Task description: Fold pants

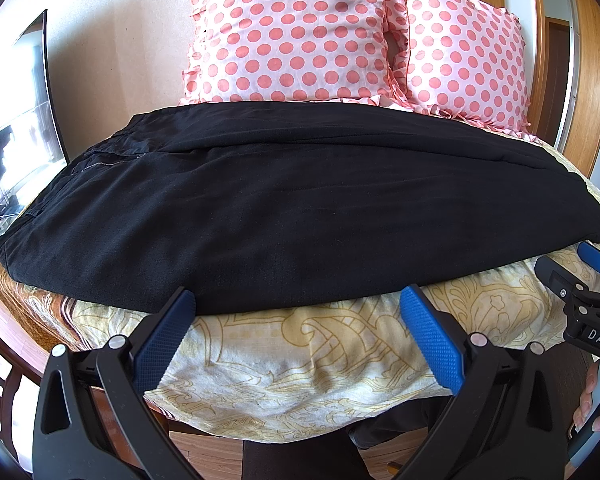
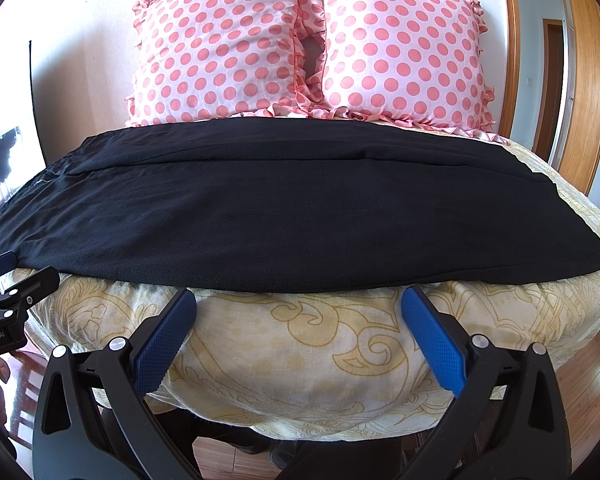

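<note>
Gaping empty: left claw, right claw near pants; label reads "DAS".

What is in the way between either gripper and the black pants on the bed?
Nothing visible. The left gripper and right gripper both hover with jaws open just short of the near edge of the black pants, with only bare yellow patterned bedspread below. The polka-dot pillows sit behind the pants.

Black pants — flat, halved lengthwise, crosswise.
</note>
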The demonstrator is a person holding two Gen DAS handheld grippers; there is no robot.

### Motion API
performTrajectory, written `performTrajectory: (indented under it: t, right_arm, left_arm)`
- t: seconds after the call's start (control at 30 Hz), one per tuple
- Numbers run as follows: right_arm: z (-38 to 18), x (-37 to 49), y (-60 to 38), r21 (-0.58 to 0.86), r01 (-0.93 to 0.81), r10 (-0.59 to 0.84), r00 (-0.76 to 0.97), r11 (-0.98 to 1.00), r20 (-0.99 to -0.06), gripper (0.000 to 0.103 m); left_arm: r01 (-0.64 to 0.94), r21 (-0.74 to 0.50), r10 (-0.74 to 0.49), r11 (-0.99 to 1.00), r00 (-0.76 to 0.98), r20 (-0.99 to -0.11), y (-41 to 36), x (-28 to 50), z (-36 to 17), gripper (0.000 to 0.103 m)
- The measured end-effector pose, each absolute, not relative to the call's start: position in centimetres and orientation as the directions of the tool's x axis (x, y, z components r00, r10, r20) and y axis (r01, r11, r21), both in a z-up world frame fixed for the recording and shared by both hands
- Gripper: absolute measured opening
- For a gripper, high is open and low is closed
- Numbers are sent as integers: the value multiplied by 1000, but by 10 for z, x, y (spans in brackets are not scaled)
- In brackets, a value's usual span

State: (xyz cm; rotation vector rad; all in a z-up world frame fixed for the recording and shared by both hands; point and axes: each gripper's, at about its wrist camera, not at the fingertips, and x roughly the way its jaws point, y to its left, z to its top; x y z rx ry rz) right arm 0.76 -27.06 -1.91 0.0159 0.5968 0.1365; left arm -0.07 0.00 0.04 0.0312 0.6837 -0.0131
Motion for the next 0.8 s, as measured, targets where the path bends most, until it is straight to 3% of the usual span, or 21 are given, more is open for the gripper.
performTrajectory:
  t: [0.53,0.63,0.67,0.8]
  right_arm:
    - [-4,9,-267,59,-167,172,820,984,-546,102]
    - [8,5,-284,152,-252,294,791,956,-537,102]
    - [12,4,-289,192,-231,300,768,954,-566,102]
    - [47,23,-341,296,-169,305,803,940,-511,102]
  left_arm:
    - [25,24,-4,999,773,-634,0,-1,1,101]
    - [12,24,6,1000,766,-642,2,-4,5,101]
    - [2,27,15,1000,776,-630,4,-4,13,101]
    - [-15,74,55,997,821,-569,10,-12,44,101]
